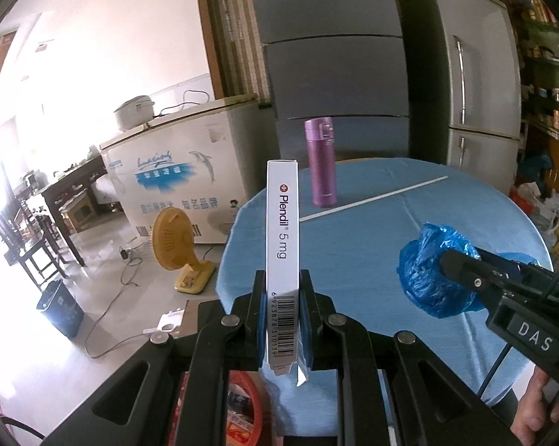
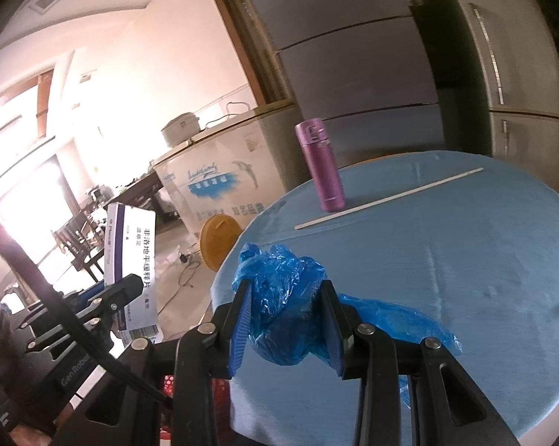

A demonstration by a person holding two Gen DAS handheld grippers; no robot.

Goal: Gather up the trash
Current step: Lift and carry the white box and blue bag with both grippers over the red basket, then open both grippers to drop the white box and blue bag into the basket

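Note:
My left gripper [image 1: 282, 286] is shut on a white medicine box [image 1: 282, 230] that stands on end between the blue pads, over the near left edge of the round blue table [image 1: 372, 230]. In the right wrist view the same medicine box [image 2: 131, 256] and the left gripper [image 2: 125, 290] hang at the left, off the table's edge. My right gripper [image 2: 285, 293] is shut on a crumpled blue plastic bag [image 2: 279, 290], held over the table's near side. From the left wrist view the blue plastic bag [image 1: 428, 275] and the right gripper [image 1: 454, 264] show at the right.
A purple flask [image 1: 320, 163] and a long white stick [image 1: 376, 197] rest at the back of the table. A red basket [image 1: 238, 405] sits below the table edge. On the floor stand a yellow fan [image 1: 175, 245] and a dark bin [image 1: 60, 308]. A chest freezer [image 1: 175, 174] and fridges stand behind.

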